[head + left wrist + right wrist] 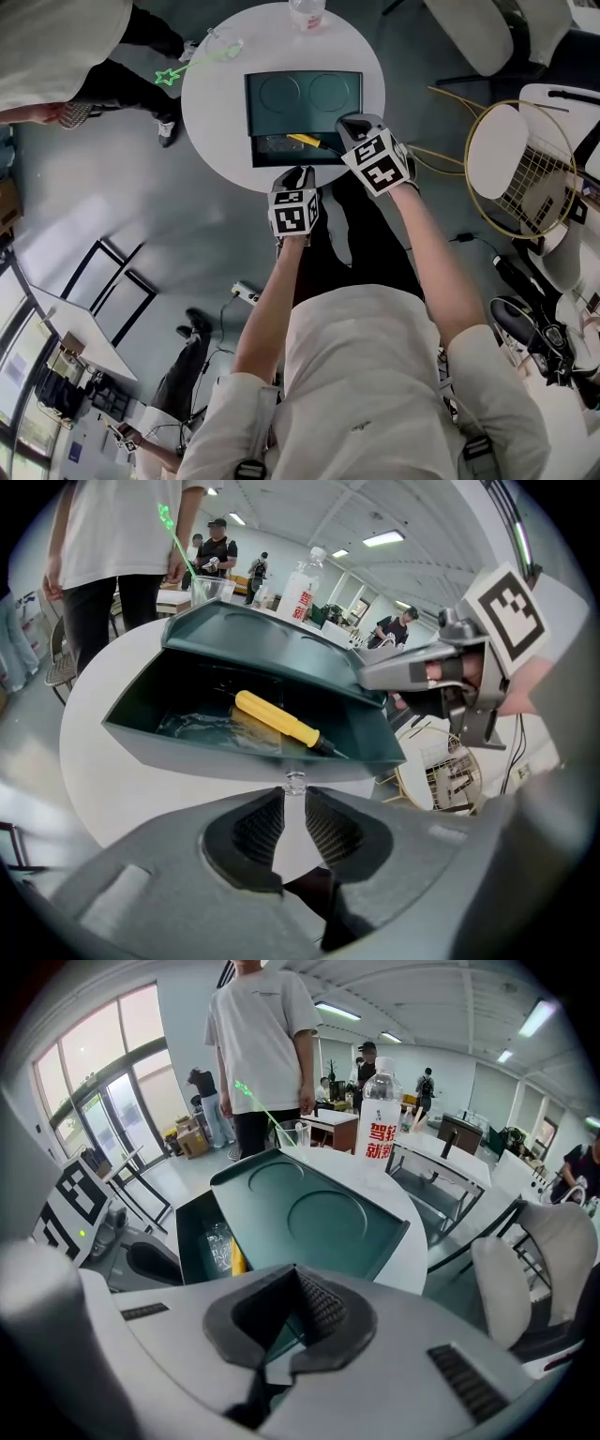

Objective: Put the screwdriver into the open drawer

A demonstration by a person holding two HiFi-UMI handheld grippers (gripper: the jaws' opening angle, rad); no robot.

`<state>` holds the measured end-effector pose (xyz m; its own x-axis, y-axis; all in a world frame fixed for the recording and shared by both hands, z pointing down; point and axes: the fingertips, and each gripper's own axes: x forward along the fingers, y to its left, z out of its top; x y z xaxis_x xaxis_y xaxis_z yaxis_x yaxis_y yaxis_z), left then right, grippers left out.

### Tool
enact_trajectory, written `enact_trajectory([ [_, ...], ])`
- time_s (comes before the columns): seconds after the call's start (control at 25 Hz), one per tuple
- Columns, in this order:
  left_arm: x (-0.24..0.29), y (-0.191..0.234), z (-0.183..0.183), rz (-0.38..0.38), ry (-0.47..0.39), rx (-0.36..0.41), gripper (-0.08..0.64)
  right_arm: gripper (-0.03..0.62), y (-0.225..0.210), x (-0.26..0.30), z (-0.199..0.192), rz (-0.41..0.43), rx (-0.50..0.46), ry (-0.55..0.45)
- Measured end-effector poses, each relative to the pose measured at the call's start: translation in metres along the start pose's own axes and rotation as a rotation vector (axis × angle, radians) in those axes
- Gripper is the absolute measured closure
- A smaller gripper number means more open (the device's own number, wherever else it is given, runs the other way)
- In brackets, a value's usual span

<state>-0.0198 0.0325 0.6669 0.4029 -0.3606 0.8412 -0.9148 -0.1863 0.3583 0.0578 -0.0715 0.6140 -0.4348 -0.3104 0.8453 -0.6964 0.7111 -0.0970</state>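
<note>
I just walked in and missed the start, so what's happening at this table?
A person works with tongs in each hand at a round table. The yellow screwdriver already lies inside the open drawer. The left tongs pinch the drawer's small clear knob. The right tongs are shut and empty, above the green box.

The right gripper [296,1271] hangs over the near edge of the box [314,1208], its jaws meeting tip to tip with nothing pinched between them. The teal box top has two round recesses. To its left the drawer [194,1232] stands pulled out. Inside it lie a clear bag [218,1239] and a sliver of the yellow screwdriver [236,1260], the rest hidden behind the gripper's body. The box sits on a white round table [417,1208], with a red-labelled bottle [379,1129] and a glass [294,1134] on the far side. A person [262,1044] in a white T-shirt stands just beyond.
</note>
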Motion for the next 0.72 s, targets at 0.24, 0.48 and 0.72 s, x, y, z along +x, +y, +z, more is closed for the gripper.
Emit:
enact_trajectory([
  [0.24,0.001,0.0,0.005,-0.001,0.003,-0.008,0.486,0.588,0.002,0.001,0.002,0.027,0.01,0.03],
  [0.48,0.003,0.004,0.016,0.002,-0.012,0.003,0.486,0.588,0.004,0.001,0.004,0.042,0.038,0.041],
  [0.72,0.011,0.005,0.034,0.01,-0.025,0.016,0.486,0.588,0.004,0.001,0.001,0.054,0.05,0.042],
])
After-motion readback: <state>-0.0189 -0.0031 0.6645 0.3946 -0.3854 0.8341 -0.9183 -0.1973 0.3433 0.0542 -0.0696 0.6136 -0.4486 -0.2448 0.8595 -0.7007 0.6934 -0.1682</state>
